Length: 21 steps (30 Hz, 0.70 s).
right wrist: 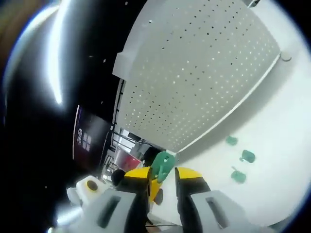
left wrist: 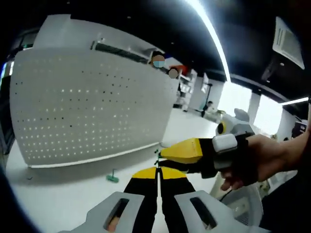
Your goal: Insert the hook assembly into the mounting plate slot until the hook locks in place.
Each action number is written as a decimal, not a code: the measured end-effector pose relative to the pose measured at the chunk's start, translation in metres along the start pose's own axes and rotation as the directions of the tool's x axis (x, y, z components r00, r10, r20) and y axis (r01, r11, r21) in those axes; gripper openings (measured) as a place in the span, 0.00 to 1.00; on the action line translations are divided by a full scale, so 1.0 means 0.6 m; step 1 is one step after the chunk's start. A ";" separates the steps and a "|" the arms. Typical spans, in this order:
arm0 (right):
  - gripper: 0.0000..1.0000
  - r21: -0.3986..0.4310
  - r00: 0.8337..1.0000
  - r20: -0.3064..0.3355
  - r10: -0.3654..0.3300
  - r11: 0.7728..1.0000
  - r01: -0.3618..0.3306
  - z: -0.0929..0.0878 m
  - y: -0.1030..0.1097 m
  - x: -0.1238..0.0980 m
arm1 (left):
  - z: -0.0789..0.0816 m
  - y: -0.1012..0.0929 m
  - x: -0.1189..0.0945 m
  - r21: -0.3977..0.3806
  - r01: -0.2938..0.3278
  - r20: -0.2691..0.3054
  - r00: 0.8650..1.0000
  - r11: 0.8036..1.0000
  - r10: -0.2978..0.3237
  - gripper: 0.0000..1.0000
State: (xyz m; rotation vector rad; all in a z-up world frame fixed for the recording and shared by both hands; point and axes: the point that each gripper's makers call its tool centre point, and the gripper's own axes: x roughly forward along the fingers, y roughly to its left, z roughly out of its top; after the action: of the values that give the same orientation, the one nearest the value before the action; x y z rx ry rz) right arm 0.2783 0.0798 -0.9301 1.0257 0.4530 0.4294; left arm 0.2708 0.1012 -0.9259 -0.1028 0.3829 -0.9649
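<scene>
Right hand-held gripper pinched a green hook assembly between its yellow-tipped jaws, off the white table. Left hand-held gripper was pressed together, empty. The perforated mounting plate stood upright near the table's far edge. Three spare green hooks lay before it. Insertion appeared not begun.

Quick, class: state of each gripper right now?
Left gripper: shut; whether it pinches anything cannot be told.
Right gripper: shut on the green hook, in front of the white pegboard.
</scene>
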 end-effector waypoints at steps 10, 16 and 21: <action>0.04 0.089 1.000 0.012 0.018 0.996 -0.019 -0.001 0.002 0.000 | 0.000 -0.001 -0.004 0.003 -0.002 0.009 1.000 1.000 0.002 0.01; 0.03 0.132 1.000 0.016 0.025 0.991 -0.027 -0.001 0.003 0.000 | 0.001 0.001 -0.004 0.005 -0.005 0.013 1.000 1.000 0.005 0.01; 0.01 0.182 0.999 0.020 0.038 0.983 -0.041 -0.002 0.005 0.001 | -0.003 -0.001 -0.004 0.054 -0.004 -0.002 1.000 0.999 0.004 0.01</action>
State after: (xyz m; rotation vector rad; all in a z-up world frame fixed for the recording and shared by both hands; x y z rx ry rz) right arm 0.2776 0.0825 -0.9280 1.2160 0.4641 0.4198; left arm 0.2687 0.1029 -0.9267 -0.0526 0.3584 -0.9709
